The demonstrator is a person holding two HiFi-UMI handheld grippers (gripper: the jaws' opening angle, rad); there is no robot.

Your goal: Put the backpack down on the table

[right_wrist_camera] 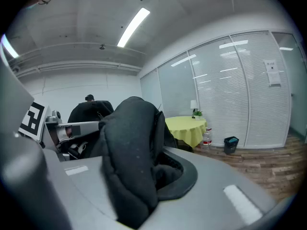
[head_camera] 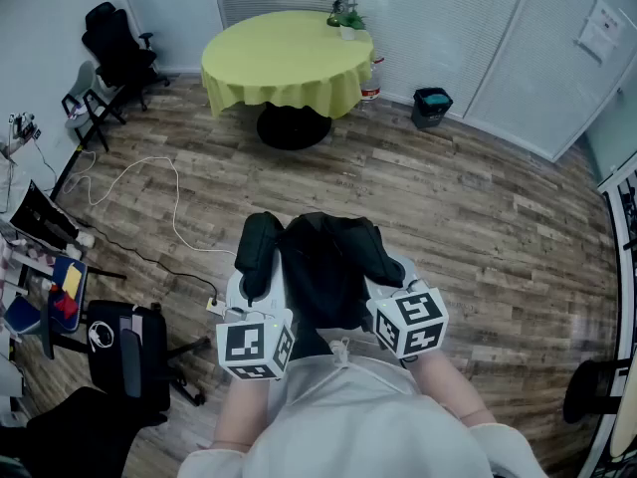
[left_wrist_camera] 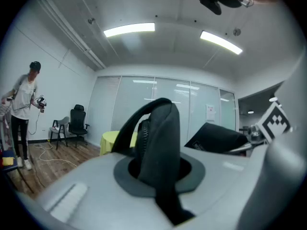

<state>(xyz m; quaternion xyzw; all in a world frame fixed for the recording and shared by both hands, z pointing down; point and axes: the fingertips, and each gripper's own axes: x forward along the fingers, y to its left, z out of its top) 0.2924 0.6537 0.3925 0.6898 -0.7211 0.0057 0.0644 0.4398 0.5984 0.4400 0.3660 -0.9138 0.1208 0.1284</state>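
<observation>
A black backpack (head_camera: pixel 320 267) hangs in front of me above the wooden floor, held by its two shoulder straps. My left gripper (head_camera: pixel 249 292) is shut on the left strap (head_camera: pixel 257 250), which rises between the grey jaws as a padded loop (left_wrist_camera: pixel 160 143) in the left gripper view. On the other side, the right strap (head_camera: pixel 376 254) is clamped in my shut right gripper (head_camera: pixel 386 279); that thick strap (right_wrist_camera: pixel 128 157) fills the jaws in the right gripper view. The round table (head_camera: pixel 284 60) with a yellow cloth stands ahead across the floor.
A lamp and a small plant (head_camera: pixel 343 8) stand on the table's far edge. A water bottle (head_camera: pixel 371 80) and a dark bin (head_camera: pixel 431 106) sit on the floor beside it. Office chairs (head_camera: pixel 114 48) and a white cable (head_camera: pixel 149 192) are at left; a person (left_wrist_camera: pixel 24 114) stands there.
</observation>
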